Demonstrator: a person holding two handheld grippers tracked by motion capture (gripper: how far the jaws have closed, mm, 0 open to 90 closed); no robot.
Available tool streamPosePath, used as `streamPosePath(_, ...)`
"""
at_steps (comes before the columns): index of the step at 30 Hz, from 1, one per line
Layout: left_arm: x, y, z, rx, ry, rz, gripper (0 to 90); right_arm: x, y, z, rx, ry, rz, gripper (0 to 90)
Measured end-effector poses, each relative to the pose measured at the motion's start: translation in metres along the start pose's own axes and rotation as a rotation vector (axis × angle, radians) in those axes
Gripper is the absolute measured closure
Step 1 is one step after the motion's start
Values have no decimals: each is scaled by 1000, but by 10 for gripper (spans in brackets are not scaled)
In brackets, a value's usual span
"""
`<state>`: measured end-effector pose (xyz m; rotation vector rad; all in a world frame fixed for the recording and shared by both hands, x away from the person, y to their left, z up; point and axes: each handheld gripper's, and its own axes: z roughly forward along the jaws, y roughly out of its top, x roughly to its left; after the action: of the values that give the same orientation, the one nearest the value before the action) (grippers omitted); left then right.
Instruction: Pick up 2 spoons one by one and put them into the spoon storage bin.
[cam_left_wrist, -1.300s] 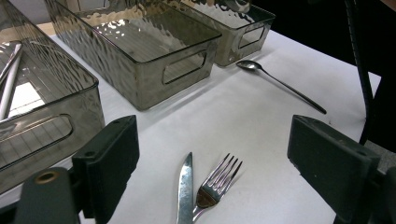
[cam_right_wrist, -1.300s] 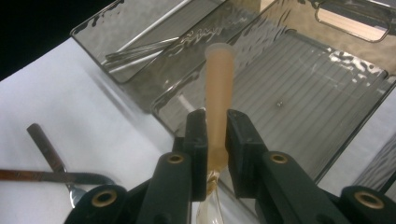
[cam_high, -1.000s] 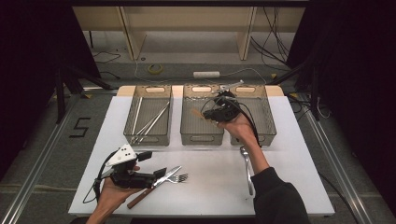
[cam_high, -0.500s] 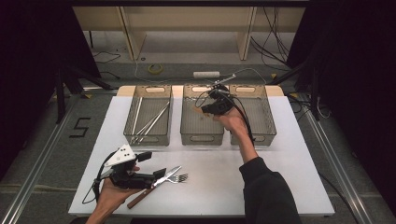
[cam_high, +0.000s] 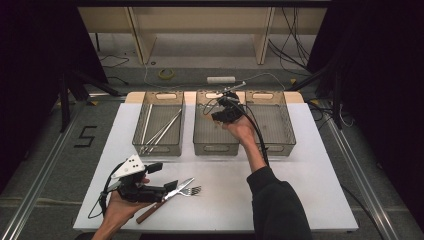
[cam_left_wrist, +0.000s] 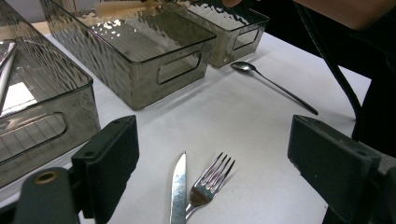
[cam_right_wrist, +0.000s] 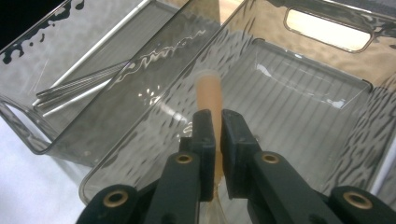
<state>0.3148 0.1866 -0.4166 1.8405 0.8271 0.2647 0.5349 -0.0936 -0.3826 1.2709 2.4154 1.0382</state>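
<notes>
My right gripper (cam_high: 221, 113) (cam_right_wrist: 215, 123) hovers over the middle bin (cam_high: 215, 146) (cam_right_wrist: 327, 93), shut on a utensil with a pale wooden handle (cam_right_wrist: 208, 91). The handle points down into that bin, and the utensil's metal end (cam_high: 235, 87) sticks up behind the hand. My left gripper (cam_high: 162, 176) (cam_left_wrist: 233, 154) rests open at the table's front left. A wood-handled knife (cam_high: 150, 212) (cam_left_wrist: 178, 186) and a fork (cam_high: 192, 190) (cam_left_wrist: 210, 182) lie side by side on the white table just ahead of its jaws, untouched.
The left bin (cam_high: 157, 146) (cam_right_wrist: 56, 56) holds several long metal sticks. The right bin (cam_high: 280, 130) stands beside the middle one. A spoon (cam_left_wrist: 275, 84) lies on the table in front of the bins, under my right forearm. Floor and cables lie beyond the table.
My right hand has shifted a little left and lower with the utensil, from the gap between the middle and right bins to over the middle bin. The left gripper has stayed still.
</notes>
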Motion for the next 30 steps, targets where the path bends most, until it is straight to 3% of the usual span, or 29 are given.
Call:
streamPosePath(3, 0, 0, 0, 0, -1, -1, 160, 1, 0, 3, -14, -5, 22, 776)
streamPosePath(7, 0, 0, 0, -3, 0, -5, 161, 2, 2, 2, -17, 32, 34, 659)
streamPosePath(16, 0, -1, 0, -8, 3, -9, 160, -4, -2, -22, -18, 49, 21, 505)
streamPosePath(24, 0, 0, 0, -1, 6, -6, 160, 1, -28, -56, -44, 49, -10, 411)
streamPosePath(30, 0, 0, 1, -9, 8, -16, 160, 5, -58, -88, -69, 53, -27, 381)
